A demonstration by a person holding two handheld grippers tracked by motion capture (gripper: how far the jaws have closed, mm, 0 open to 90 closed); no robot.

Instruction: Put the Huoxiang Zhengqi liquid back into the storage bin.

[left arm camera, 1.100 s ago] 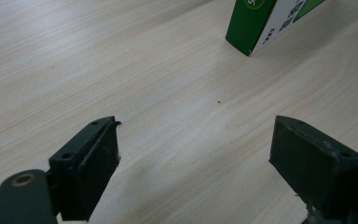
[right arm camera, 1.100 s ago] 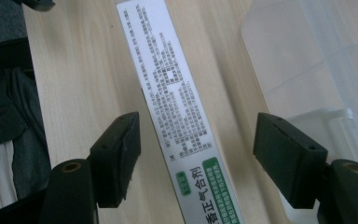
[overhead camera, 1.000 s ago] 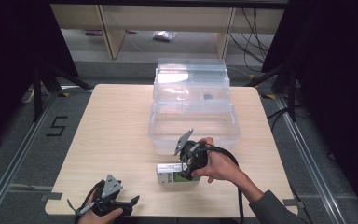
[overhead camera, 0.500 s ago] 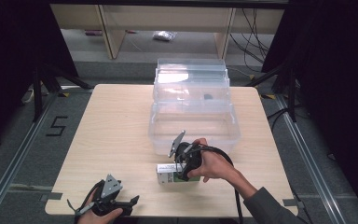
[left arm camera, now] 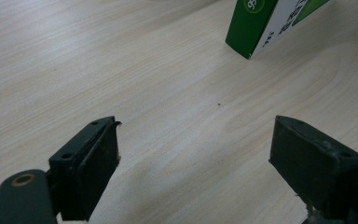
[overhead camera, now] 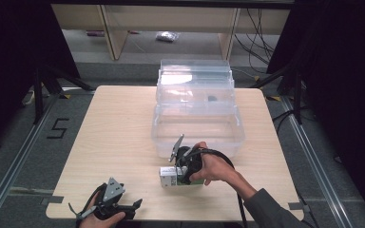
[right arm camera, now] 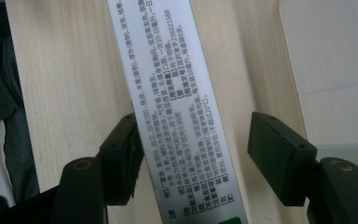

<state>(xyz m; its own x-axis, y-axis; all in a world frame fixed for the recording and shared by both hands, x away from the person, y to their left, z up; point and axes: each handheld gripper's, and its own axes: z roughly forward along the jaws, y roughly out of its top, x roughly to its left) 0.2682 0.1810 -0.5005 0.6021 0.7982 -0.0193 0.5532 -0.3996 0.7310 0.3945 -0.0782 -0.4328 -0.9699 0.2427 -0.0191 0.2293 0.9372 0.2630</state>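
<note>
While the left claw [overhead camera: 135, 205] rests low at the near left edge of the desk [overhead camera: 114, 137], held in the person's left hand [overhead camera: 100, 216], its two black jaws stand wide apart with bare wood between them in the left gripper view. A corner of the green and white carton [left arm camera: 270, 23] shows beyond those jaws there, well apart from them.

Further right, near the middle of the desk's front half, the same small box [overhead camera: 171, 177] lies flat on the wood. The right claw [right arm camera: 191, 158] hangs over it, gripped by the person's right hand [overhead camera: 214, 166]. In the right gripper view its jaws are parted on either side of the box's long white printed face; the left jaw looks close against the box edge, the right jaw stands clear, so the box is straddled, not clamped.

Just behind the box sits a clear plastic bin [overhead camera: 197, 130], open on top, and nothing can be made out in it. Behind that, touching it, stands a second clear container [overhead camera: 195, 83] with a small dark item [overhead camera: 212, 99] inside, too small to identify.
</note>
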